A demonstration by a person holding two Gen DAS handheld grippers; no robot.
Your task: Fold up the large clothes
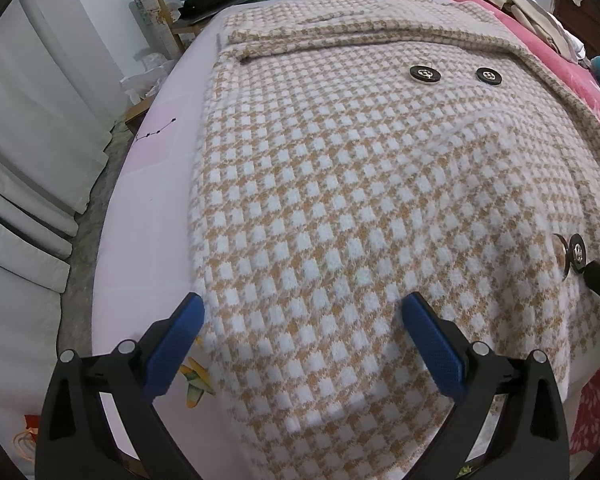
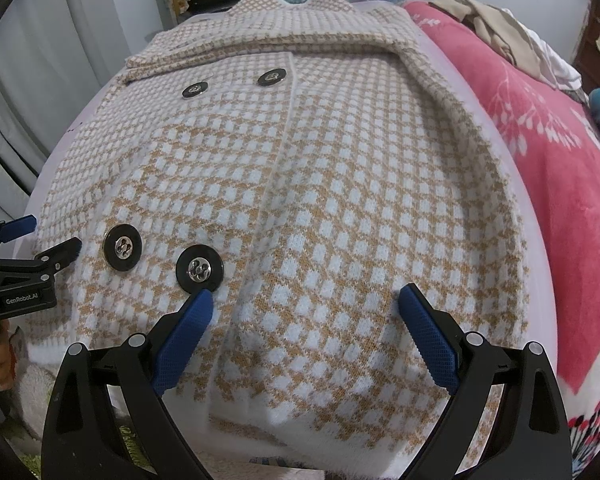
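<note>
1. My left gripper point(image 1: 302, 312) hangs with its fingers spread over the coat's point(image 1: 340, 184) near left part; nothing stands ahead of it.
2. Left of the coat, a bare strip of pale sheet point(image 1: 156, 216) gives me room along the bed's edge.
3. My right gripper point(image 2: 305, 300) is spread wide too, a button point(image 2: 199, 268) just beside its left fingertip.
4. The right side is crowded by the pink blanket point(image 2: 548, 184) and piled clothes point(image 2: 500, 28).

One text can be read: "GenRobot.AI", in small white letters on the black body of the left gripper point(image 2: 44, 236), which shows at nine o'clock in the right wrist view. The marks on the coat buttons point(image 2: 199, 268) cannot be read.
</note>
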